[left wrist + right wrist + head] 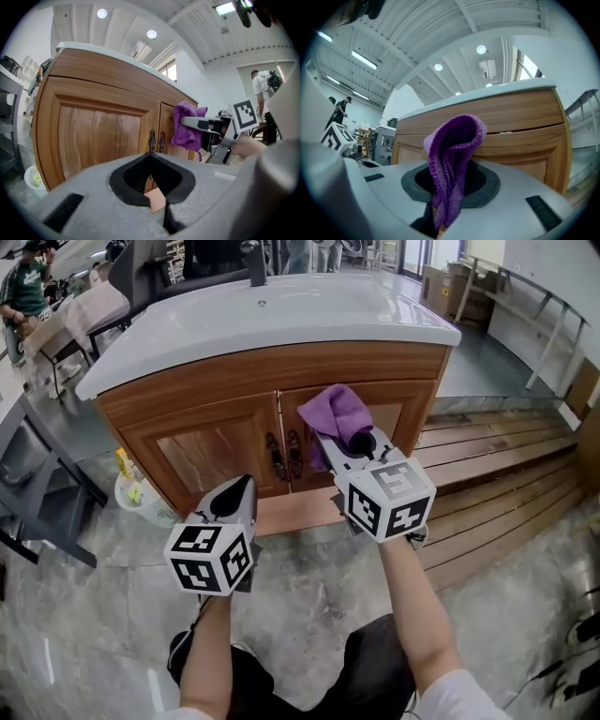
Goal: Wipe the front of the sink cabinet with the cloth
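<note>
A wooden sink cabinet (216, 442) with two doors and dark handles (284, 454) stands under a white basin top (281, 315). My right gripper (349, 442) is shut on a purple cloth (336, 415), which bunches up just in front of the right door's upper part; touching cannot be told. The cloth (452, 159) rises folded from the shut jaws in the right gripper view. My left gripper (234, 500) hangs lower, before the left door, shut with nothing in it. From the left gripper view, the cloth (187, 123) and the cabinet front (98, 126) show.
A white basket (141, 495) with yellow items sits on the floor left of the cabinet. Wooden planks (497, 474) lie to the right. A dark table leg (56, 484) stands at left. People are in the far background.
</note>
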